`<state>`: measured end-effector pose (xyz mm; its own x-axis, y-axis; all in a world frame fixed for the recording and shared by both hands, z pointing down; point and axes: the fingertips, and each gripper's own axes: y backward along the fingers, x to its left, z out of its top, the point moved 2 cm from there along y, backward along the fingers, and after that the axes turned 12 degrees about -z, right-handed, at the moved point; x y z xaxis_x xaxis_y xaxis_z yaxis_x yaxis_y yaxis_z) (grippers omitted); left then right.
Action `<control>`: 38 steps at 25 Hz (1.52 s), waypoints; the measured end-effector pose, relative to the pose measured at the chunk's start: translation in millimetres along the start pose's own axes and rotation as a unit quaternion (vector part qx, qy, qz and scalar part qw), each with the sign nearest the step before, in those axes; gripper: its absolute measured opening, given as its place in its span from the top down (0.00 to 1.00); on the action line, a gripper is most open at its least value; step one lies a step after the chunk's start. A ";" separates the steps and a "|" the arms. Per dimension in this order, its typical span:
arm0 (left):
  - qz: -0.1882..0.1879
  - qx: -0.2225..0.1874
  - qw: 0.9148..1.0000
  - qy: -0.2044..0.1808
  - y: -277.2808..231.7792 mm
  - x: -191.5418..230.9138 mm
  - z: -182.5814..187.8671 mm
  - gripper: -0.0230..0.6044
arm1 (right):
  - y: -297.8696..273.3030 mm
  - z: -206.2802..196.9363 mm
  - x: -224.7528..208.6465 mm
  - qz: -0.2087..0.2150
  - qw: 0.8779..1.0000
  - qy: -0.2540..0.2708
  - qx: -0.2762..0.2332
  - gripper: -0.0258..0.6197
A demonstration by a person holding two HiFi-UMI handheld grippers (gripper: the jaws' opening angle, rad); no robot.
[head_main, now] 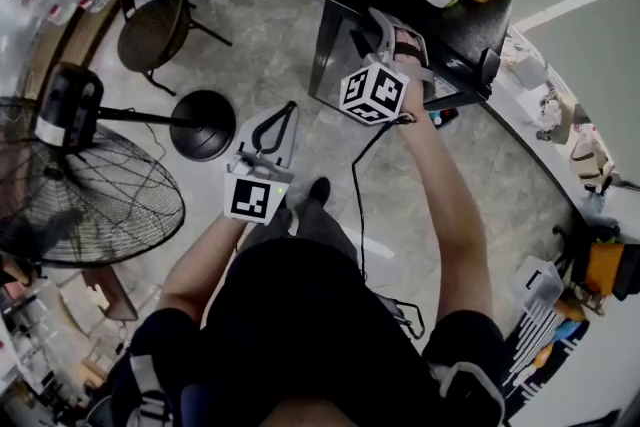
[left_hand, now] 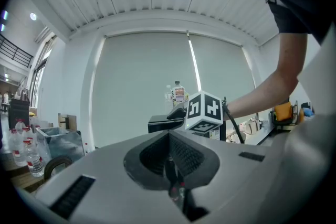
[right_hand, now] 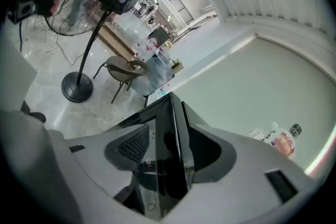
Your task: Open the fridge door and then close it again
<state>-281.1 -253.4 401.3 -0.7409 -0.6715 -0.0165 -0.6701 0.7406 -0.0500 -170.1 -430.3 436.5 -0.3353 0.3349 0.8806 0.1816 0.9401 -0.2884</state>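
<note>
Right claw [head_main: 398, 33] clamps the fridge door [right_hand: 169, 113] by its upright edge, dead ahead between its jaws; left claw [head_main: 285, 115], closed and empty, hangs well back.

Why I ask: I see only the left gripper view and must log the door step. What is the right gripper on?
Observer: The right gripper has the black fridge door's edge between its jaws. I cannot tell whether the pads press on it.
Operator: Anything close on my other side?
Observer: In the head view a floor fan stands at the person's left, apart from the left gripper, which is shut and empty.
</note>
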 end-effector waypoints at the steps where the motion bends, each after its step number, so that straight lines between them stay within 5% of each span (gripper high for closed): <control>1: 0.001 0.000 1.000 0.000 0.1 0.0 0.2 0.93 | 6.0 1.3 -2.3 0.000 1.000 -0.018 -0.006 0.58; 7: 0.002 -0.001 1.000 0.003 -0.4 0.8 2.0 0.93 | 45.4 6.5 -18.9 -0.005 0.990 -0.140 -0.033 0.73; 17: 0.007 -0.011 1.000 0.000 0.5 3.5 12.1 0.93 | 105.2 -3.1 -30.0 -0.020 0.951 -0.306 -0.046 0.91; 23: 0.012 -0.022 1.000 0.000 4.0 4.7 20.5 0.93 | 136.5 -7.1 -37.7 -0.041 0.926 -0.371 -0.057 0.93; 28: 0.015 -0.036 0.999 -0.002 7.1 2.8 27.6 0.93 | 164.6 -16.2 -43.7 -0.062 0.893 -0.441 -0.068 0.93; 38: 0.023 -0.057 0.998 -0.006 21.4 -3.6 40.8 0.93 | 221.3 -33.0 -47.8 -0.109 0.852 -0.505 -0.087 0.93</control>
<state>-290.9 -236.2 359.6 -0.7705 -0.6368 -0.0281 -0.6371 0.7681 0.0643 -83.4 -240.3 343.0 -0.9867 0.1205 0.1090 0.1188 0.9927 -0.0222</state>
